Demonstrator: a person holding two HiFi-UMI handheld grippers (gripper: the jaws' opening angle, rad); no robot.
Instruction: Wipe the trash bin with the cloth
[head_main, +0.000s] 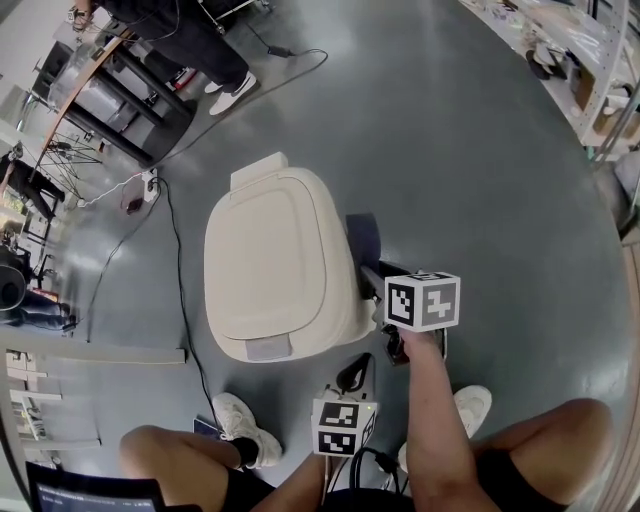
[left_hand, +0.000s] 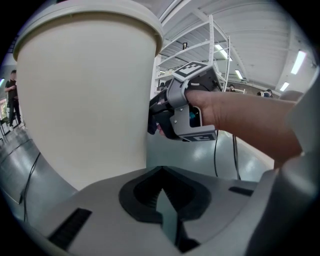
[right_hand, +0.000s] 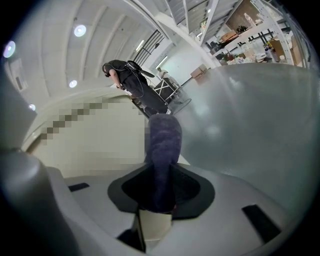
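Observation:
The cream trash bin (head_main: 275, 265) stands on the grey floor with its lid down. In the left gripper view its side wall (left_hand: 85, 100) fills the left half. My right gripper (head_main: 375, 275) is at the bin's right side, shut on a purple cloth (head_main: 362, 238). The cloth (right_hand: 162, 150) sticks up out of the jaws next to the bin wall (right_hand: 100, 145). My left gripper (head_main: 352, 372) is low by the bin's near right corner, shut with nothing in it. It looks at the right gripper (left_hand: 155, 120) against the bin.
A black cable (head_main: 180, 290) runs across the floor left of the bin. A person (head_main: 200, 50) stands at the back left by a dark rack (head_main: 110, 90). Shelving (head_main: 580, 60) lines the right. My shoes (head_main: 245, 425) are just in front of the bin.

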